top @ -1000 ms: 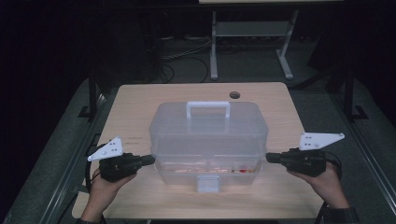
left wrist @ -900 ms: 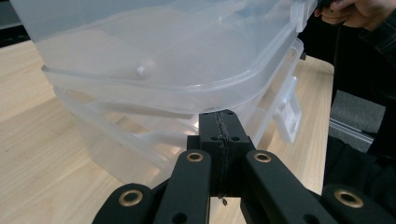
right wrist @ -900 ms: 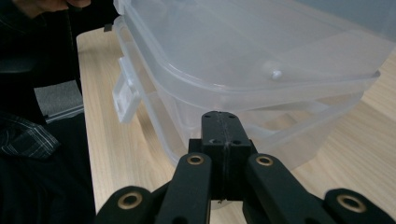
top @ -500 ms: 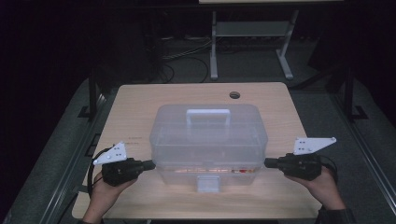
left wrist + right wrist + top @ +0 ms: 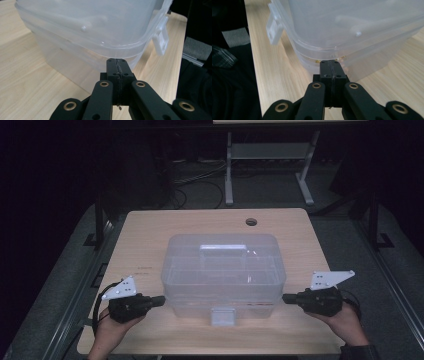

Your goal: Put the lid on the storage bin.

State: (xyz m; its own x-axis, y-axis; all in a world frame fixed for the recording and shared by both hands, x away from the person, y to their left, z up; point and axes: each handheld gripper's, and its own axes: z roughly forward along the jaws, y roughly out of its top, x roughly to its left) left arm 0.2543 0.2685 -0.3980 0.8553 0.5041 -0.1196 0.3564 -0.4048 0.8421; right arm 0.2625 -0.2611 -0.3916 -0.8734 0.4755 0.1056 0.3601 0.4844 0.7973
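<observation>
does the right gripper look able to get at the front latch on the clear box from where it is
Probably yes: the right gripper sits shut at the box's right end, and bare tabletop lies between it and the latch.

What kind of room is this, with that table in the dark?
Probably a lab or recording workspace rather than a home. A bare wooden table stands alone in a dark room, loose cables trail on the floor behind it beside a metal stand, and a person works on a clear plastic box with hand-held tongs.
</observation>
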